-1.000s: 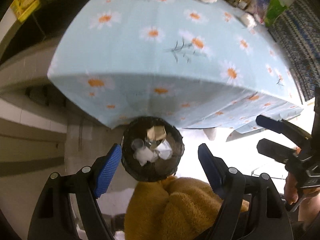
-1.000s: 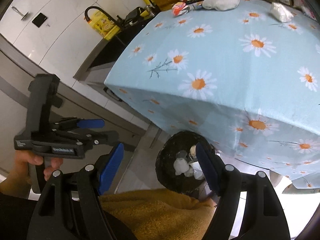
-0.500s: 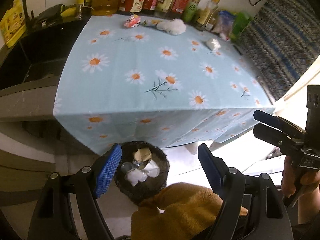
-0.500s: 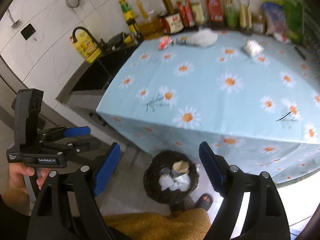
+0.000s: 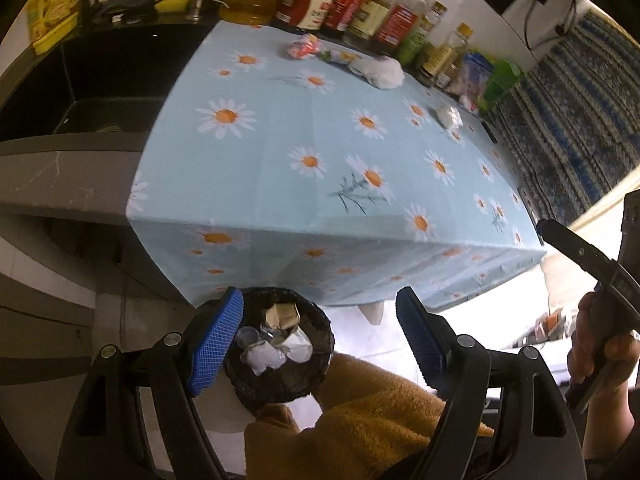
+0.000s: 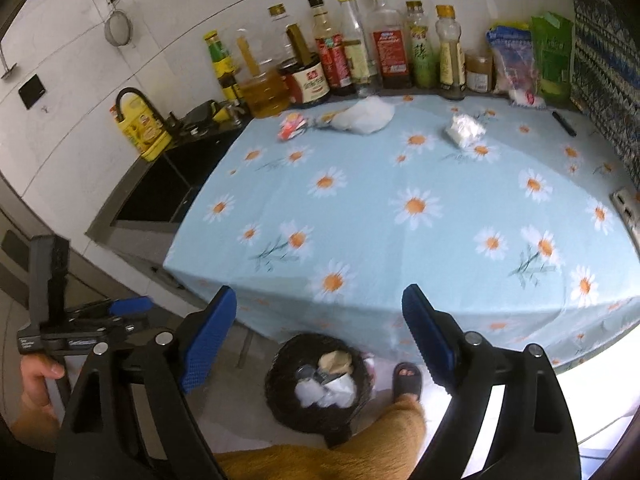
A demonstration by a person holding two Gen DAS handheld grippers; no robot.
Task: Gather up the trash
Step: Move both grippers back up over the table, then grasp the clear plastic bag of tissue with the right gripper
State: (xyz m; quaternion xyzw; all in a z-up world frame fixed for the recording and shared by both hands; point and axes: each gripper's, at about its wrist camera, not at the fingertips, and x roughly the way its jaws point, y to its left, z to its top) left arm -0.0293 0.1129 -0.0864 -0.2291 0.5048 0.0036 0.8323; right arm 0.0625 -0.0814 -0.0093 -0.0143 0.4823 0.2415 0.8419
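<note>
Several scraps are already binned in the basket [image 6: 320, 384], while three pieces [image 6: 464, 130] are left on the desk [image 6: 400, 208], both hand-held grippers [image 6: 316, 336] [image 5: 320, 340] held apart, empty.

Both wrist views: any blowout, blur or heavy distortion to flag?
Left wrist view: blown-out white at the lower right beyond the table edge; fisheye bows that edge; bottles soft, trash bin legible. Right wrist view: evenly lit tabletop, strongly curved; overexposed patch at the lower right; bottle labels soft, bin contents readable.
</note>
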